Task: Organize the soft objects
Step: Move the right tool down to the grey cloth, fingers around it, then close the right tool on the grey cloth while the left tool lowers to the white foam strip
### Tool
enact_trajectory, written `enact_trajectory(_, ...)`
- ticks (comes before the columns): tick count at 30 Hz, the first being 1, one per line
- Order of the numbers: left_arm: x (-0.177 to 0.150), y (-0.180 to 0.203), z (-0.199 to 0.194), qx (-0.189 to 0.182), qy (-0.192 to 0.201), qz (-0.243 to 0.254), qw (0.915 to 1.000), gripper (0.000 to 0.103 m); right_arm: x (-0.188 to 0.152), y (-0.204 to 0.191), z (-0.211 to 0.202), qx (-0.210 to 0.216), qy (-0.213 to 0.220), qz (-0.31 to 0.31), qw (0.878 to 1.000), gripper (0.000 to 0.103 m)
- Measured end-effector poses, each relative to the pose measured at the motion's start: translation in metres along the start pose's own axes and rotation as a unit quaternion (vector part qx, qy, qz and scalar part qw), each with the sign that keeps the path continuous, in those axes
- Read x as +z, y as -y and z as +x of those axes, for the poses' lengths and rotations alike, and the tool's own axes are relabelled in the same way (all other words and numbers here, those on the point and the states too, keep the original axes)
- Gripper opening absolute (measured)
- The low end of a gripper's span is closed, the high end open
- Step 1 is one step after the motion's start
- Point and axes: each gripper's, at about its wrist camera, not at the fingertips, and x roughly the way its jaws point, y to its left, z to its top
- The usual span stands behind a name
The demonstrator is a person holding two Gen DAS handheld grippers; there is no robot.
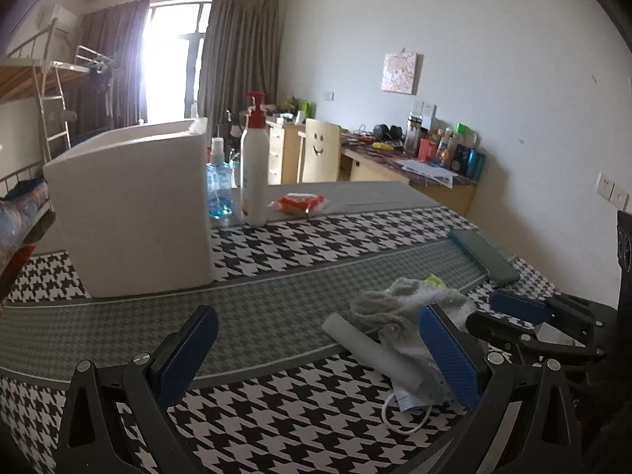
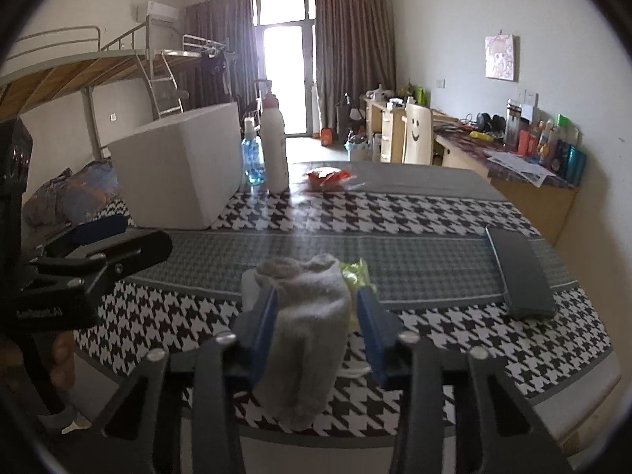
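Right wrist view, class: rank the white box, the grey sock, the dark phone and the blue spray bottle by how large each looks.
1. white box
2. grey sock, though it lies nearest the camera, which enlarges it
3. dark phone
4. blue spray bottle, farthest back, so really less small than it looks

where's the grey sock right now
The sock lies mid-table between the right gripper's jaws, beside a yellow-green wrapper and over a face mask.

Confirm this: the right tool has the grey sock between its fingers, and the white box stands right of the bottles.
One error: the white box stands left of the bottles, as the right wrist view shows. The grey sock is indeed between the right tool's fingers.
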Motion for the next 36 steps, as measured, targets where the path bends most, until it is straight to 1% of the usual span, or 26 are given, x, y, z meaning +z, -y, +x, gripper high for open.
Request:
enact_trajectory(6, -0.004, 0.007, 0.005, -0.009, -0.012, 0.006, 0.9999, 0.102, -0.01, -0.002, 0.005, -0.001, -0.021, -0.003, 1.0, 0.045)
enact_trajectory(10, -0.006, 0.01, 0.009, -0.011, -0.022, 0.009, 0.9997, 0.102, -0.015, 0.001, 0.008, 0.007, -0.03, 0.004, 1.0, 0.045)
enact_trajectory(12, -0.007, 0.011, 0.011, -0.014, -0.025, 0.01, 0.9995, 0.102, -0.017, 0.003, 0.011, 0.019, -0.037, 0.008, 0.999, 0.045)
enact_trajectory(13, -0.007, 0.012, 0.013, -0.014, -0.028, 0.01, 0.9995, 0.102, -0.017, 0.003, 0.012, 0.019, -0.039, 0.01, 0.999, 0.043)
enact_trajectory(14, -0.008, 0.013, 0.014, -0.014, -0.031, 0.011, 0.9994, 0.102, -0.018, 0.005, 0.013, 0.019, -0.041, 0.012, 0.999, 0.029)
enact_trajectory(15, -0.009, 0.014, 0.015, -0.014, -0.035, 0.012, 0.9992, 0.102, -0.019, 0.007, 0.014, 0.022, -0.045, 0.015, 0.999, 0.018)
enact_trajectory(16, -0.009, 0.015, 0.017, -0.014, -0.038, 0.013, 0.9991, 0.102, -0.02, 0.007, 0.014, 0.024, -0.045, 0.019, 0.999, 0.017)
enact_trajectory(17, -0.009, 0.015, 0.018, -0.014, -0.04, 0.014, 0.999, 0.102, -0.021, 0.009, 0.013, 0.025, -0.045, 0.022, 0.998, 0.012)
enact_trajectory(21, -0.01, 0.019, 0.024, -0.017, -0.05, 0.016, 0.9985, 0.102, -0.017, 0.017, -0.007, 0.047, -0.019, 0.046, 0.998, 0.011)
enact_trajectory(25, -0.011, 0.023, 0.03, -0.018, -0.061, 0.022, 0.9977, 0.102, -0.008, 0.024, -0.023, 0.049, 0.014, 0.062, 0.997, 0.011)
enact_trajectory(29, -0.013, 0.028, 0.041, -0.02, -0.081, 0.026, 0.9962, 0.102, -0.004, 0.036, -0.029, 0.037, 0.031, 0.084, 0.995, 0.011)
enact_trajectory(32, -0.013, 0.03, 0.048, -0.016, -0.092, 0.027, 0.9953, 0.101, -0.004, 0.043, -0.026, 0.021, 0.029, 0.087, 0.996, 0.011)
enact_trajectory(34, -0.012, 0.031, 0.052, -0.015, -0.096, 0.025, 0.995, 0.096, -0.006, 0.046, -0.023, 0.011, 0.024, 0.088, 0.996, 0.011)
enact_trajectory(36, -0.012, 0.031, 0.058, -0.01, -0.103, 0.021, 0.9944, 0.094, -0.008, 0.051, -0.022, -0.003, 0.021, 0.085, 0.996, 0.012)
